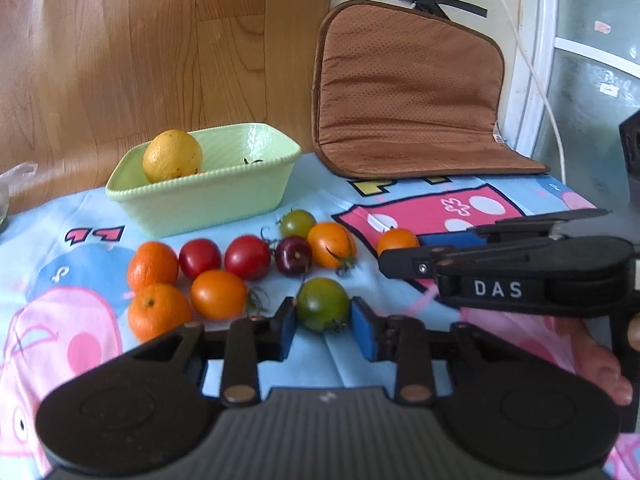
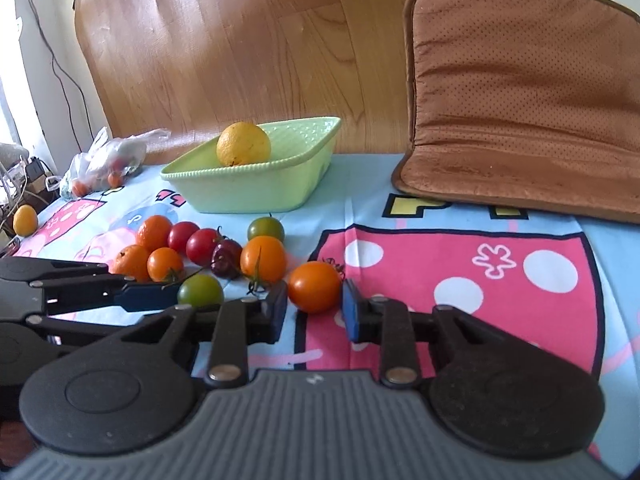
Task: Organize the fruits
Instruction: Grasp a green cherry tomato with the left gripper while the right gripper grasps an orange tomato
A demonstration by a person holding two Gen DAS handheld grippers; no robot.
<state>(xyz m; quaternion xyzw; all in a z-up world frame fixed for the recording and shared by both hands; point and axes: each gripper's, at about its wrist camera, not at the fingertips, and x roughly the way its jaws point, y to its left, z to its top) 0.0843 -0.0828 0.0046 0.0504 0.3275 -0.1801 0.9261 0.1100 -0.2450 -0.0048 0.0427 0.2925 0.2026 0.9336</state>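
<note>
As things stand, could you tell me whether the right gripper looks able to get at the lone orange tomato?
Probably yes: the right gripper is open, its pads flanking the orange tomato, with nothing between them.

Front of basket (image 1: 208,196): blocked by a tight cluster of tomatoes (image 1: 247,257) and oranges (image 1: 153,265), most touching.
Left gripper (image 1: 323,322): straddling a green tomato (image 1: 322,304), both pads close against its sides.
Right gripper (image 2: 314,312): around an orange tomato (image 2: 314,286), small gaps either side.
Right of cluster: bare tablecloth (image 2: 460,264), open up to the brown cushion (image 2: 520,100).
Basket interior: partly filled by a yellow fruit (image 2: 243,144); open room beside it.
</note>
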